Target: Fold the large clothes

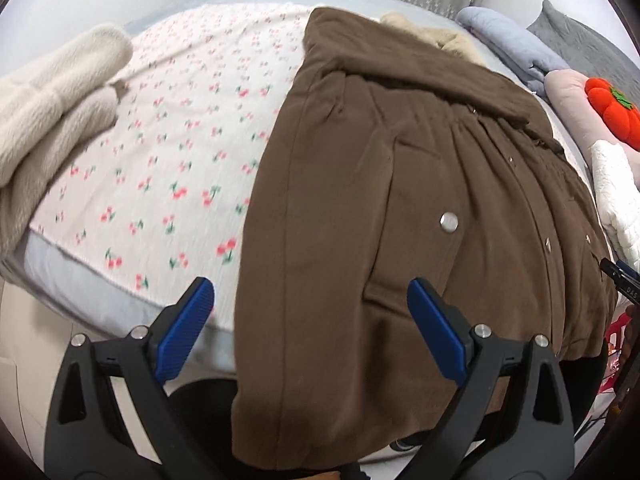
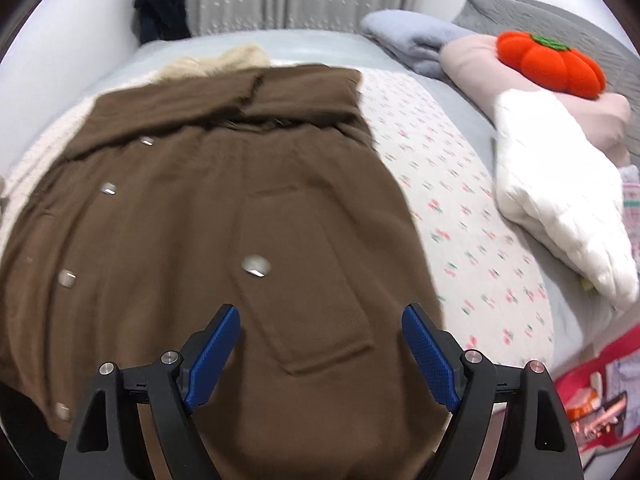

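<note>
A large brown coat (image 1: 400, 208) with metal snaps lies flat on the bed, its hem hanging over the near edge and its sleeves folded across the chest. It also shows in the right wrist view (image 2: 224, 208). My left gripper (image 1: 310, 292) is open and empty, hovering over the coat's left hem edge. My right gripper (image 2: 320, 320) is open and empty above the coat's right pocket near the hem. The other gripper's black tip (image 1: 620, 276) shows at the right edge of the left wrist view.
The bed has a cherry-print cover (image 1: 168, 152). A cream fleece garment (image 1: 52, 104) lies at the left. A white quilted item (image 2: 560, 208), pink pillow with orange pumpkin cushion (image 2: 552, 64) and grey-blue blanket (image 2: 412, 40) lie at the right. Red clutter (image 2: 600, 392) sits on the floor.
</note>
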Motion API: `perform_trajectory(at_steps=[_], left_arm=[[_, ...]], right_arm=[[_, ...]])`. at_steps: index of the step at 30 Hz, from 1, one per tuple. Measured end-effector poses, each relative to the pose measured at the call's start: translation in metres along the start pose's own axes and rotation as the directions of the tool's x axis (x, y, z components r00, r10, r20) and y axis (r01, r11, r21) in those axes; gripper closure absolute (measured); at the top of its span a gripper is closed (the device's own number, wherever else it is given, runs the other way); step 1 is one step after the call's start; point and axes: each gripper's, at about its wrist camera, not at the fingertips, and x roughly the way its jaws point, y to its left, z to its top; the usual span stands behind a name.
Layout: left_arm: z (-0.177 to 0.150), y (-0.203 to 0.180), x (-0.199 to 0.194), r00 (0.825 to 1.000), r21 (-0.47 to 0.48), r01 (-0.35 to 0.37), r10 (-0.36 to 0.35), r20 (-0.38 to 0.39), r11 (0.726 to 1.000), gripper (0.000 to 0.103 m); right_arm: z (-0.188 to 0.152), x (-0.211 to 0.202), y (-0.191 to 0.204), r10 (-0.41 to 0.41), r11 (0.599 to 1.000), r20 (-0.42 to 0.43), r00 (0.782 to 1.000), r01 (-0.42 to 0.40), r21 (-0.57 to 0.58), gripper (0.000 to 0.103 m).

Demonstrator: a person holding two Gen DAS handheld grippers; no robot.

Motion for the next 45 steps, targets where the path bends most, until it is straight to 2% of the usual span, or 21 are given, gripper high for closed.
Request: perform_trajectory(at_steps=[7,10,13,18,20,22,24,26,30,32,33,34,35,36,37,39,41,44,45], left_arm=[[-0.017,-0.001,0.009,0.995,-0.002,0.055,-0.055,-0.083,0.999,0.006],[-0.028,-0.002,0.007,0.988,0.002,0.13,-0.129,-0.085,0.992,0.006],[-0.035,0.0,0.005,0.978,-0.004,0.188,-0.188,-0.092,0.982,0.007],[-0.039,0.007,0.0,0.965,-0.029,0.252,-0.253,-0.062,0.967,0.024],[-0.039,0.014,-0.001,0.96,-0.051,0.272,-0.274,-0.052,0.961,0.031],[-0.038,0.021,0.0,0.958,-0.067,0.279,-0.282,-0.051,0.958,0.038],[-0.035,0.03,0.002,0.956,-0.09,0.28,-0.286,-0.057,0.956,0.041],[-0.031,0.037,0.002,0.953,-0.104,0.294,-0.3,-0.051,0.95,0.041],[-0.024,0.047,0.014,0.92,-0.132,0.367,-0.38,-0.097,0.921,0.041],[-0.025,0.048,0.021,0.906,-0.158,0.383,-0.403,-0.128,0.91,0.041],[-0.026,0.045,0.021,0.898,-0.158,0.4,-0.42,-0.132,0.903,0.041],[-0.027,0.043,0.02,0.888,-0.154,0.421,-0.441,-0.132,0.894,0.041],[-0.029,0.039,0.019,0.87,-0.155,0.457,-0.477,-0.128,0.876,0.041],[-0.03,0.037,0.019,0.86,-0.157,0.475,-0.495,-0.126,0.866,0.041],[-0.032,0.035,0.018,0.852,-0.155,0.49,-0.509,-0.123,0.858,0.041],[-0.032,0.032,0.02,0.852,-0.148,0.49,-0.508,-0.128,0.859,0.041],[-0.033,0.032,0.022,0.85,-0.156,0.488,-0.508,-0.138,0.859,0.043],[-0.032,0.036,0.021,0.85,-0.173,0.482,-0.507,-0.147,0.859,0.062],[-0.033,0.037,0.02,0.846,-0.181,0.486,-0.512,-0.15,0.855,0.075]], right_arm=[[-0.019,-0.001,-0.02,0.055,0.998,-0.001,0.999,-0.055,0.03,0.018],[-0.029,-0.009,-0.037,0.128,0.989,0.006,0.992,-0.128,0.07,0.018],[-0.039,-0.009,-0.059,0.219,0.966,0.006,0.976,-0.217,0.139,0.017],[-0.05,0.008,-0.089,0.307,0.914,-0.016,0.951,-0.291,0.283,0.018],[-0.054,0.014,-0.097,0.371,0.873,-0.017,0.929,-0.342,0.346,0.018],[-0.058,0.017,-0.102,0.458,0.814,0.012,0.889,-0.425,0.395,0.018],[-0.06,0.019,-0.104,0.516,0.773,0.026,0.856,-0.478,0.418,0.018],[-0.059,0.02,-0.104,0.527,0.767,0.025,0.849,-0.488,0.416,0.019],[-0.049,0.03,-0.105,0.535,0.772,-0.003,0.845,-0.488,0.408,0.021],[-0.048,0.034,-0.107,0.548,0.762,-0.012,0.836,-0.494,0.42,0.027],[-0.048,0.035,-0.107,0.565,0.747,-0.012,0.825,-0.505,0.433,0.029],[-0.048,0.036,-0.107,0.591,0.723,-0.005,0.807,-0.527,0.446,0.035],[-0.05,0.036,-0.107,0.622,0.695,0.001,0.783,-0.553,0.459,0.037],[-0.051,0.035,-0.106,0.641,0.679,0.005,0.768,-0.569,0.464,0.038],[-0.052,0.035,-0.105,0.643,0.679,0.005,0.766,-0.573,0.459,0.039],[-0.052,0.034,-0.099,0.623,0.705,-0.009,0.782,-0.556,0.44,0.043],[-0.052,0.036,-0.097,0.61,0.719,-0.026,0.792,-0.539,0.439,0.058],[-0.054,0.035,-0.1,0.608,0.723,-0.037,0.793,-0.534,0.438,0.073],[-0.055,0.033,-0.101,0.614,0.718,-0.037,0.788,-0.539,0.44,0.075]])
